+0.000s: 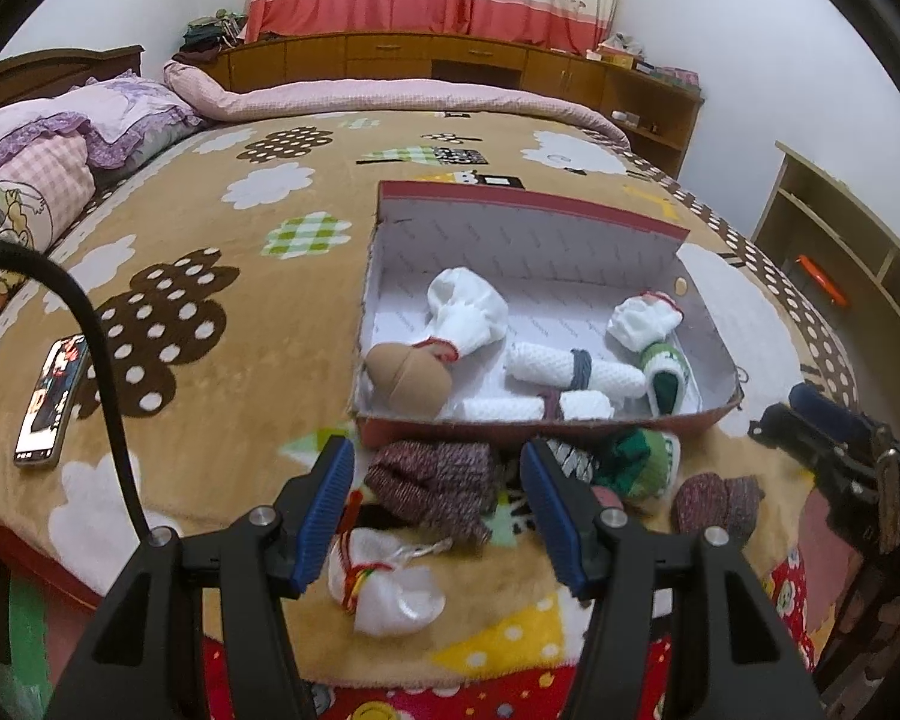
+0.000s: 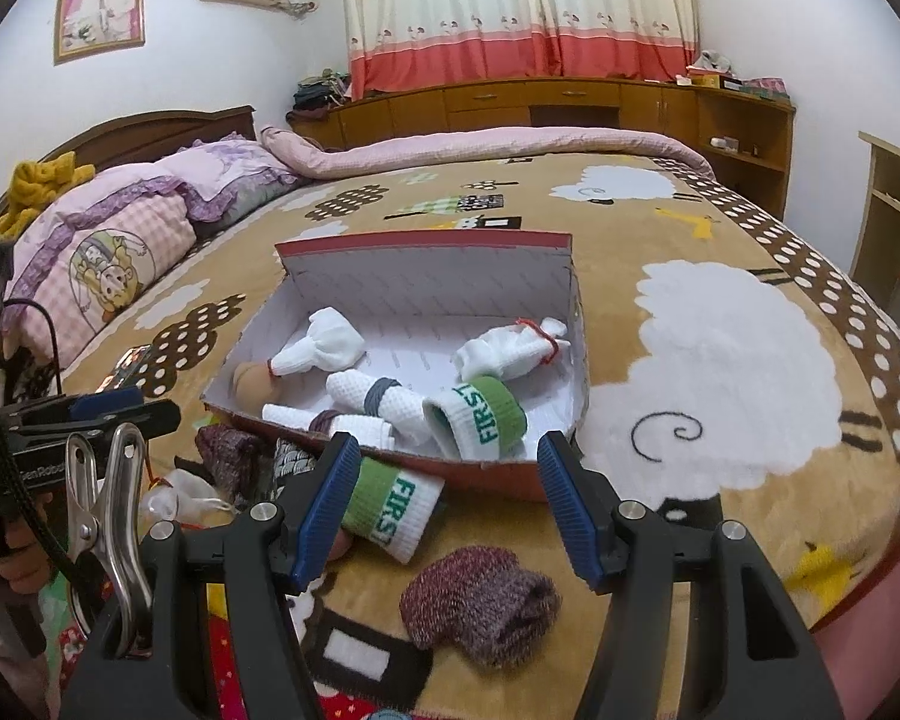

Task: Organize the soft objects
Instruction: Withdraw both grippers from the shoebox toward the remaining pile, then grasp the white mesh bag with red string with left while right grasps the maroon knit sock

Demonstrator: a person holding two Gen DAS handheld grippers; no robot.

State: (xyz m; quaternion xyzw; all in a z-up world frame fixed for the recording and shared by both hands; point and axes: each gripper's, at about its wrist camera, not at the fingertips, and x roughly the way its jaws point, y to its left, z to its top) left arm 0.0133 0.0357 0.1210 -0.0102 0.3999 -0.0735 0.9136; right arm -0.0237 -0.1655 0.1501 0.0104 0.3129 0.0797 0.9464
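Spread across the bed (image 1: 222, 324): a tan fleece blanket with cloud and sheep prints, soft enough to sag under any downward press. Near its front edge, a red shoebox (image 2: 438, 252) with white lining, lid flap upright at the back, already holding several rolled socks and white bundles. Light cardboard on plush fabric; likely to slide or tip if nudged by a fingertip or an arm crossing its low front wall.

Still outside, just before that wall: a maroon knit sock roll (image 1: 438, 480), a green-and-white "FIRST" sock roll (image 2: 390, 504), a second maroon roll (image 2: 480, 606), and a white drawstring pouch (image 1: 390, 588).

Left gripper (image 1: 438, 510): jaws about half spread, empty, hovering over the first maroon roll. Right gripper (image 2: 444, 510): jaws wide, empty, the green-and-white roll beside its left finger.

Risks, as judged: pinching blanket pile along with a roll; a loose roll unwinding from an off-centre squeeze; pouch cord (image 1: 414, 552) snagging a finger; both grippers crowding the same cluster and colliding.
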